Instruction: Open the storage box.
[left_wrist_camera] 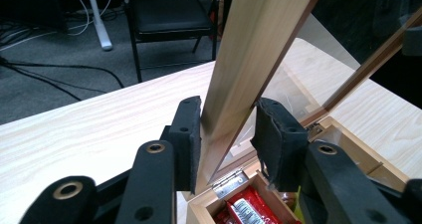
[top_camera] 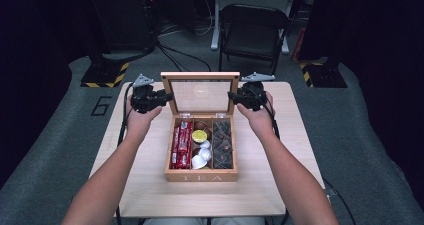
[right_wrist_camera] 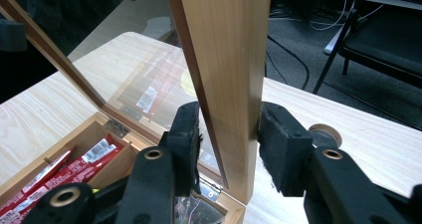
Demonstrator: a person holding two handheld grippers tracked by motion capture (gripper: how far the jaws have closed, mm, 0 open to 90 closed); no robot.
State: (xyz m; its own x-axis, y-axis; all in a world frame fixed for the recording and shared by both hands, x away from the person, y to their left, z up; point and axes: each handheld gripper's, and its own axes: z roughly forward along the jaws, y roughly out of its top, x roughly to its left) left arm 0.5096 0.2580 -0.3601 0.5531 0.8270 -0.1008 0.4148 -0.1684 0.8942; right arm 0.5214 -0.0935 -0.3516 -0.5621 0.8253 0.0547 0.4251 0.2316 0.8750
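— Wood is what both my tools have hold of: the lid (top_camera: pixel 200 95) of the tea box (top_camera: pixel 201 175), standing upright with its glass pane facing me.

— Where exactly are you gripping it?

— My left gripper (left_wrist_camera: pixel 226 134) is clamped on the lid's left side rail, low down near the hinge (left_wrist_camera: pixel 230 180). In the left gripper view the rail runs up between the two black pads. My right gripper (right_wrist_camera: pixel 229 134) is clamped on the right side rail the same way, one pad on the glass side and one on the outer face.

— And the box itself?

— It sits in the middle of the pale wooden table (top_camera: pixel 150 185), open, with "TEA" on its front wall. Red packets (top_camera: pixel 181 144) fill the left compartment, small round capsules (top_camera: pixel 201 150) the middle one, and dark wrapped pieces (top_camera: pixel 222 144) the right one.

— Anything else around?

— A black folding chair (top_camera: pixel 252 27) stands on the grey floor beyond the table's far edge, well apart from the box. My forearms come in from the near edge, one on each side of the box.
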